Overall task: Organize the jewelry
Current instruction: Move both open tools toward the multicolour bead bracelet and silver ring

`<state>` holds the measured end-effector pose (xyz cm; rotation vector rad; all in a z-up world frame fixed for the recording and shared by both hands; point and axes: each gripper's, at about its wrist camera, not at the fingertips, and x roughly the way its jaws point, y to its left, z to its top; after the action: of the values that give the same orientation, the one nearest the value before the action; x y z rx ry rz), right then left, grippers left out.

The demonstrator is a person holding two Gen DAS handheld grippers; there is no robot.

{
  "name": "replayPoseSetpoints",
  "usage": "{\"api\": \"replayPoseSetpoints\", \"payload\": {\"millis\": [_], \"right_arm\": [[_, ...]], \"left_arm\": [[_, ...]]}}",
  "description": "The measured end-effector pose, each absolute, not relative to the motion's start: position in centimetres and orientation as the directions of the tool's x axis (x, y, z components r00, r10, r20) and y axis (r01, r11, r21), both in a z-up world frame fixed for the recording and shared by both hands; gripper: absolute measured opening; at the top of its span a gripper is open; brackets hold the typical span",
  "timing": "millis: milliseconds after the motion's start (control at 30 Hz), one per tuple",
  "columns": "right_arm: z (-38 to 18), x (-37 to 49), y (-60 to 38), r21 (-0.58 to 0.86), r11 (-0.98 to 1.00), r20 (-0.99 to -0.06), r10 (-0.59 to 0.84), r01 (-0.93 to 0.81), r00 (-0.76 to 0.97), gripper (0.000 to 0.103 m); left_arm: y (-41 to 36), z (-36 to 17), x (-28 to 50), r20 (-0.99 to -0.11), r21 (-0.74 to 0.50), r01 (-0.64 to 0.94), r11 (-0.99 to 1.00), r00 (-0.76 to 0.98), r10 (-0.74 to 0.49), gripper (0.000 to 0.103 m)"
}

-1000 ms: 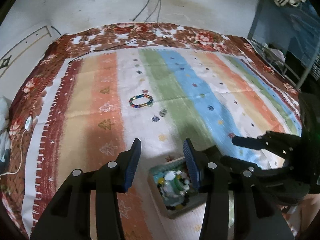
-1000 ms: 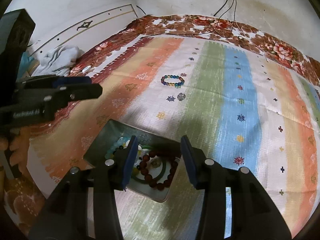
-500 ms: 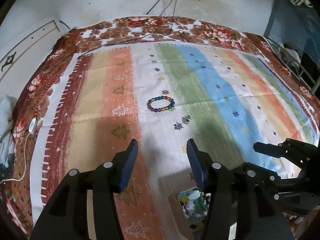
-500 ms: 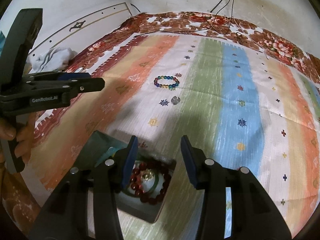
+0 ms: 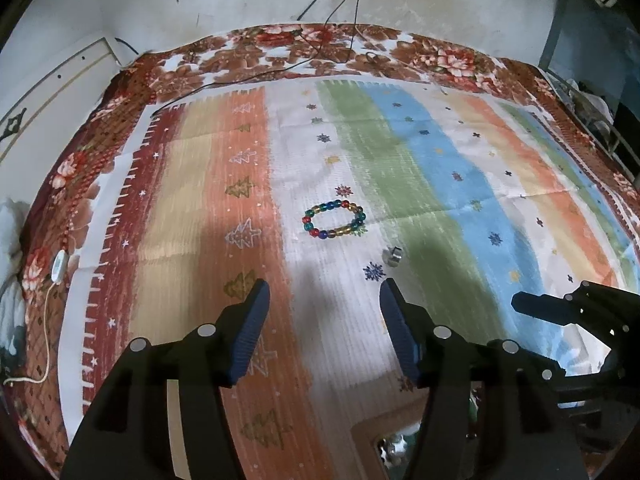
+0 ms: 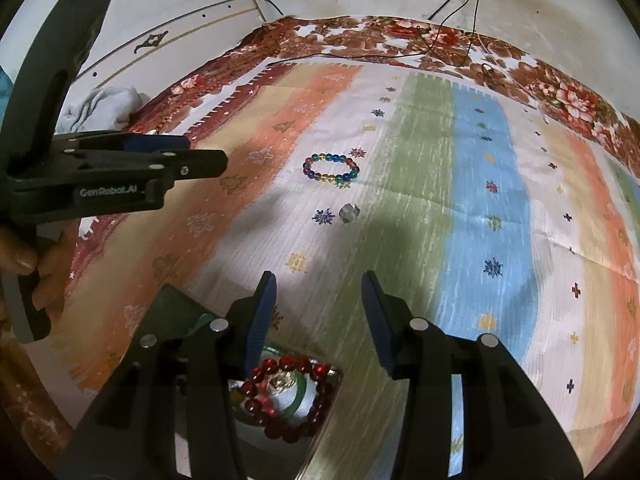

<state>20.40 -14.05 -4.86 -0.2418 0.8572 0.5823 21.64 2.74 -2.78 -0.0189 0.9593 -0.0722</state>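
A bracelet of multicoloured glass-like beads [image 5: 334, 219] lies in a flat loop on the white band of a striped cloth [image 5: 440, 168], with a small silvery ring [image 5: 392, 256] just beside it toward the camera, the two apart and neither yet touched. The beads look round, glossy and loosely strung, so the loop may slide or twist away if pinched on a single bead rather than across the strand, and the ring, small and low against the soft weave, could be pushed into the fabric or nudged aside by a pad coming down off-centre. The left gripper [image 5: 324, 332] hangs above bare cloth short of both pieces, its jaws opening with nothing between them; the right gripper [image 6: 316, 316] stands part open and empty over the near edge of the cloth. Below it sits an open jewelry box [image 6: 180, 312] already holding a dark red bead bracelet [image 6: 288, 396] and other pieces. With both tools close together, a reach for the same item risks a collision. A floral bedspread [image 5: 280, 52] frames the cloth.
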Motion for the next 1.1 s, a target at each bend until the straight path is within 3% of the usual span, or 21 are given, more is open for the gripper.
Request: {"api": "replayPoseSetpoints", "payload": {"millis": [200, 333, 1100], "right_arm": [[-5.4, 22.2, -13.7, 0.034, 0.822, -0.778, 0.379, -0.569, 0.501, 0.046], [-5.7, 23.3, -13.4, 0.034, 0.822, -0.782, 0.376, -0.569, 0.497, 0.046], [-8.2, 28.2, -11.2, -0.007, 0.794, -0.823, 0.341, -0.608, 0.455, 0.046]], "left_arm": [[3.3, -3.8, 23.3, -0.832, -0.05, 0.034, 0.998, 0.551, -0.061, 0.058], [4.2, -4.3, 24.3, -0.846, -0.149, 0.006, 0.989, 0.517, -0.131, 0.058], [3.8, -7.4, 28.9, -0.883, -0.073, 0.024, 0.997, 0.463, -0.076, 0.058]]}}
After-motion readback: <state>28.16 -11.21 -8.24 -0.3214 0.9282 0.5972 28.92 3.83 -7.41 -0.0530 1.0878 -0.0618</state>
